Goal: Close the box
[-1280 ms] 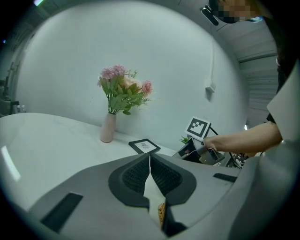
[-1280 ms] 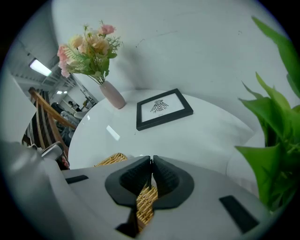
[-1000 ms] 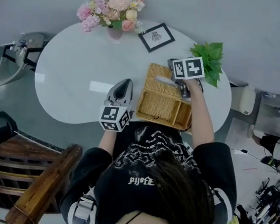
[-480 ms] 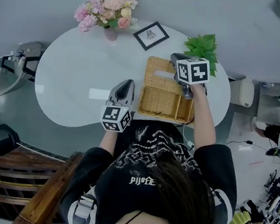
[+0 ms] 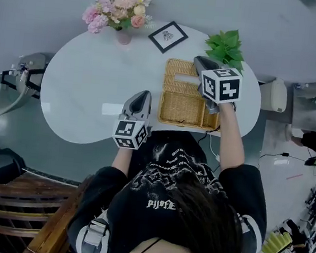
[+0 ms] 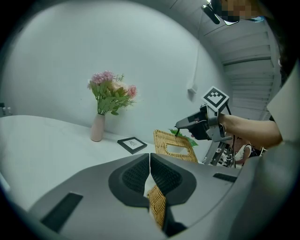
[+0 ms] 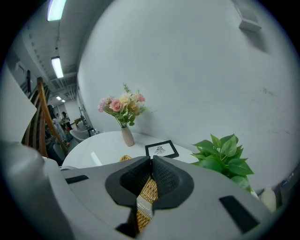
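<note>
A wicker box [image 5: 182,110] stands open on the white table [image 5: 83,87], close to its near edge. Its wicker lid [image 5: 177,74], with an oblong cut-out, is raised at the far side. My right gripper [image 5: 200,62] is shut on the lid's right edge. The right gripper view shows a strip of the lid [image 7: 146,194] pinched in the right gripper [image 7: 151,161]. My left gripper [image 5: 141,93] hovers just left of the box, apart from it, jaws shut on nothing. In the left gripper view, the left gripper [image 6: 149,157] points at the lid [image 6: 176,147] and the right gripper [image 6: 180,125].
A vase of pink flowers [image 5: 123,7], a small black picture frame [image 5: 167,36] and a green plant [image 5: 227,46] stand along the table's far side. A wooden chair [image 5: 42,212] is behind my left side. A sink [image 5: 14,80] is at the left.
My right gripper has risen toward the camera and shifted slightly right with the lid in its jaws. The left gripper has stayed put.
</note>
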Tool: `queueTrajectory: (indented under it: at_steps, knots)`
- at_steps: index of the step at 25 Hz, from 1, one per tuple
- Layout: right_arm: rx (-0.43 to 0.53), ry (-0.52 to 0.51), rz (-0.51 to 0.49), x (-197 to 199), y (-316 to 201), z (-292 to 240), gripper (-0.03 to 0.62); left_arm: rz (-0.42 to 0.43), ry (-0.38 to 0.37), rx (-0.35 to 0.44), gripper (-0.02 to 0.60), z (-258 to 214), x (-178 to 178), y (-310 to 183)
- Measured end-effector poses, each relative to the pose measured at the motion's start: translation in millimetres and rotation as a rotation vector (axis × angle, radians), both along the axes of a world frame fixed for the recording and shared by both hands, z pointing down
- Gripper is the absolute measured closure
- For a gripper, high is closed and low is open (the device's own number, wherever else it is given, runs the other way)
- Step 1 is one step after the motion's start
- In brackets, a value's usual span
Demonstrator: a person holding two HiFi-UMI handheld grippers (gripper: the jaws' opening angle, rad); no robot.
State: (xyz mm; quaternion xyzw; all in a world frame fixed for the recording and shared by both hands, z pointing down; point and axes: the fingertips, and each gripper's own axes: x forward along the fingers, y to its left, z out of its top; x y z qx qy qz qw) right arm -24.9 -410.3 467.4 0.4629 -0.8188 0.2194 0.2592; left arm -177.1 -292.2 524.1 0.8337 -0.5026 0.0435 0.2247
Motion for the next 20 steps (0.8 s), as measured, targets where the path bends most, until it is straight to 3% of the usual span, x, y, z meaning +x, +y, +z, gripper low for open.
queueTrajectory:
  at_steps: [20]
  knots:
    - [0.102,-0.041,-0.116,-1,75,-44,0.554,-0.061,-0.026,0.019,0.557,-9,20,43]
